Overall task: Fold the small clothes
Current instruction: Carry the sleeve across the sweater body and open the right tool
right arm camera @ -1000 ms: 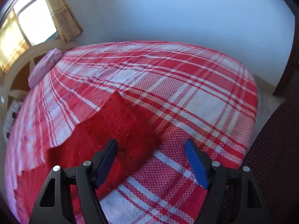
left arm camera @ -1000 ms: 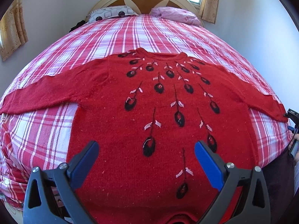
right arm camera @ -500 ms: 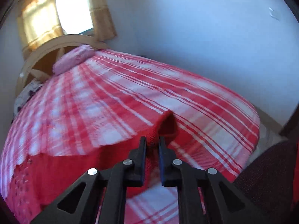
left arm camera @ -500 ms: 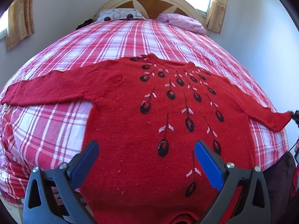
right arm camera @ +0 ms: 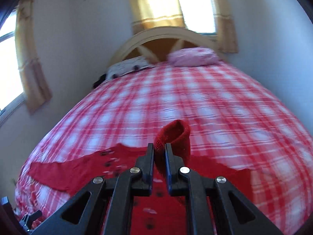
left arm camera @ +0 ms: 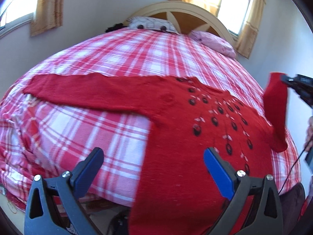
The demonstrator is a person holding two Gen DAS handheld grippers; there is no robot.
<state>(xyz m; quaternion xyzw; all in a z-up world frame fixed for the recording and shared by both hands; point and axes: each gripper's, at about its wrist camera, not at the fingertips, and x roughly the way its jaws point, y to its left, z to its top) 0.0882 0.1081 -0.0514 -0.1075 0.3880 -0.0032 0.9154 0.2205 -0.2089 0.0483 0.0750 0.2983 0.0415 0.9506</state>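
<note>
A red knitted sweater point(left arm camera: 176, 137) with black and white drop motifs lies face up on the plaid bed. Its left sleeve point(left arm camera: 82, 92) stretches flat across the cover. My right gripper point(right arm camera: 159, 152) is shut on the cuff of the right sleeve point(right arm camera: 176, 135), which is lifted off the bed. From the left wrist view that raised sleeve point(left arm camera: 275, 105) hangs from the right gripper point(left arm camera: 283, 80) at the far right edge. My left gripper point(left arm camera: 152, 164) is open above the sweater's lower left side, nothing between its blue pads.
The bed point(left arm camera: 121, 58) has a red and white plaid cover, a wooden arched headboard point(left arm camera: 187, 11), a patterned pillow point(left arm camera: 152, 23) and a pink pillow point(left arm camera: 213, 41). Curtained windows point(right arm camera: 176, 2) are behind. A person's hand point(left arm camera: 309, 133) and a cable show at the right edge.
My right gripper closed on the sleeve cuff and lifted it up and inward over the sweater. My left gripper shifted left, so the sweater now sits toward the right of its view.
</note>
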